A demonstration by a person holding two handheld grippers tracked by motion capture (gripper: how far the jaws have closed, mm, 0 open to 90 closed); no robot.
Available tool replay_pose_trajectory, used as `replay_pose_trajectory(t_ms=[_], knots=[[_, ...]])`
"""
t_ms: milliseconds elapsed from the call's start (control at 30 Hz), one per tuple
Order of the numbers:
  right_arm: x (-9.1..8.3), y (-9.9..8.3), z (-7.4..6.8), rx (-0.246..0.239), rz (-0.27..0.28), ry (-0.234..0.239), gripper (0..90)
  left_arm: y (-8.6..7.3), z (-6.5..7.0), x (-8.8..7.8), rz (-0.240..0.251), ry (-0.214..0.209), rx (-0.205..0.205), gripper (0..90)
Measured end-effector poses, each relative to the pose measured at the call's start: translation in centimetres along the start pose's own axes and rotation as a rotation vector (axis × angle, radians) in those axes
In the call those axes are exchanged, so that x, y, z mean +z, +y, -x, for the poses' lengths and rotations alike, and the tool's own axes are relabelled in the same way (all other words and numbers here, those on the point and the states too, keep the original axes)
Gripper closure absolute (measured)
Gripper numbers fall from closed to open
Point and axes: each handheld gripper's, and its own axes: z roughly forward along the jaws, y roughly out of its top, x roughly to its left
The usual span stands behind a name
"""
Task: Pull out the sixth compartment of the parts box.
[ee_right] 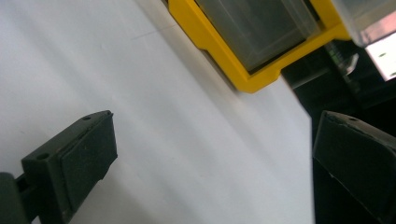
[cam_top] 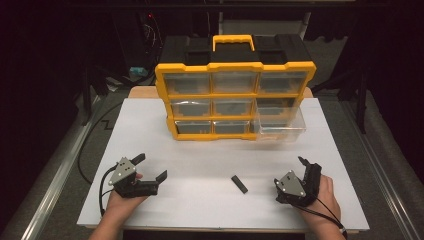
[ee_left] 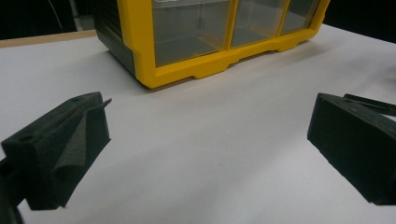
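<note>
On the white worktop (cam_top: 200, 160), between the two grippers and nearer the right one, lies one small black bar (cam_top: 239, 184), flat and set at a slant, touching nothing else. It appears rigid, light and smooth-sided, so it will likely slide if nudged; the sound grip is judged to be across its narrow width at mid-length, fingers closing on the two long faces. The left gripper (cam_top: 150, 171) rests low on the worktop with its fingers (ee_left: 70, 144) spread wide and holding nothing; the right gripper (cam_top: 305, 166) likewise has its fingers (ee_right: 79, 158) spread and bare. Behind stands one yellow organiser (cam_top: 235, 100) with nine clear drawers in three rows of three; one drawer (cam_top: 280, 127), bottom right, is pulled out. Count: one bar, one organiser, two grippers.
</note>
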Motion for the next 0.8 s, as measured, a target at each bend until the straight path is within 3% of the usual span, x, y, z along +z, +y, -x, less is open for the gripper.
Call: replay_pose_trajectory(t_ms=[167,333,567,600,633,800], knots=[[0.3,-0.4,0.4,0.163,0.0,0.086,0.0,-0.1,0.0,0.0,-0.007,-0.007,-0.001,0.2],[0.4,-0.6,0.6,0.273,0.015,0.135,0.1,0.1,0.0,-0.1,-0.003,-0.008,-0.006,0.2],[0.4,-0.9,1.0,0.384,0.04,0.182,0.0,0.1,-0.1,-0.1,-0.006,-0.007,-0.012,0.2],[0.4,-1.0,1.2,0.442,0.055,0.21,0.0,0.1,-0.1,-0.1,-0.007,-0.007,-0.011,0.2],[0.4,-1.0,1.2,0.442,0.055,0.21,0.0,0.1,-0.1,-0.1,-0.007,-0.006,-0.013,0.2],[0.4,-1.1,1.4,0.538,0.082,0.266,0.0,0.2,-0.2,-0.1,-0.011,-0.005,-0.023,0.2]])
